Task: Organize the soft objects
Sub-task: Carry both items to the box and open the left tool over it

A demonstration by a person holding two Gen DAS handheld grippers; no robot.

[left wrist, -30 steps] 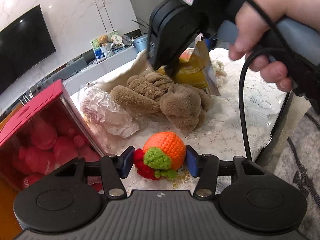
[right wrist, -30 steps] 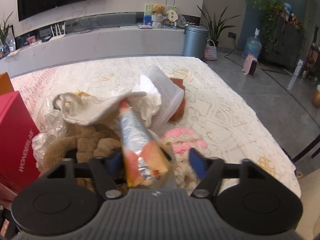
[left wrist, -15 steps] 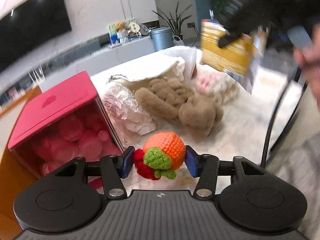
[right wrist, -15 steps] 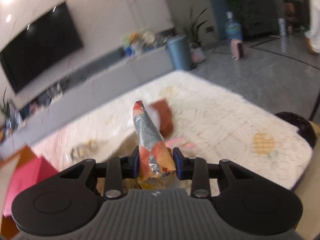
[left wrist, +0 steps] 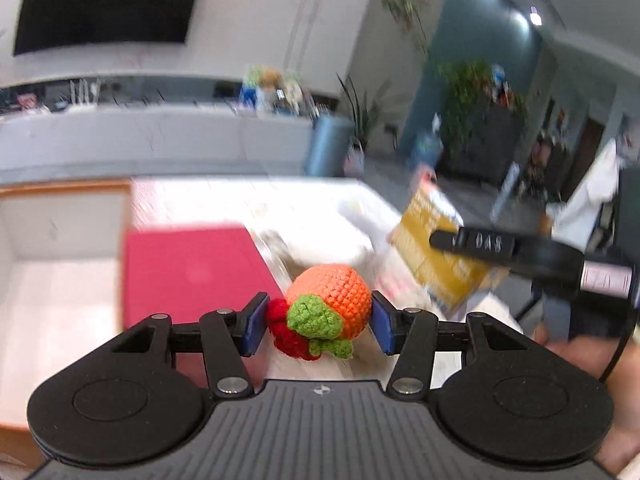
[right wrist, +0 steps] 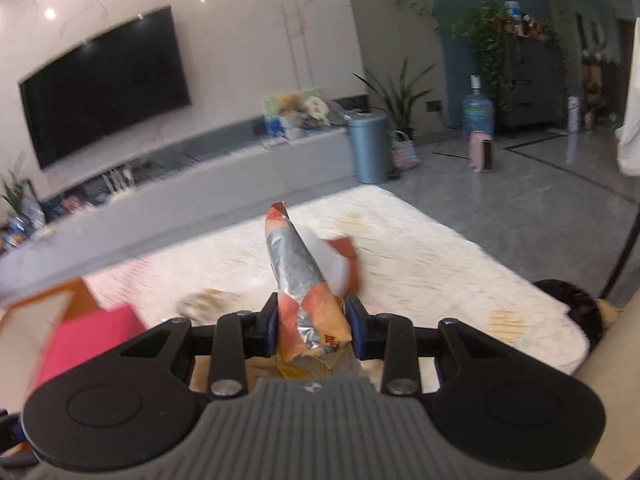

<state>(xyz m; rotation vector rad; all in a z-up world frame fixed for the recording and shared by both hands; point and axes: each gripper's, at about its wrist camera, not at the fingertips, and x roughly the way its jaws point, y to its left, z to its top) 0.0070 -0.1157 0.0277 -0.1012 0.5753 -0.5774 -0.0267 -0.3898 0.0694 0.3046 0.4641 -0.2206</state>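
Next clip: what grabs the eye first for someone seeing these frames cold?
Dead centre in the left wrist view, a bright orange crocheted toy with green and red trim sits clamped in the left tool, above a pink box. In the right wrist view, a crumpled foil snack bag juts up from the right tool, over the white lace-covered table.
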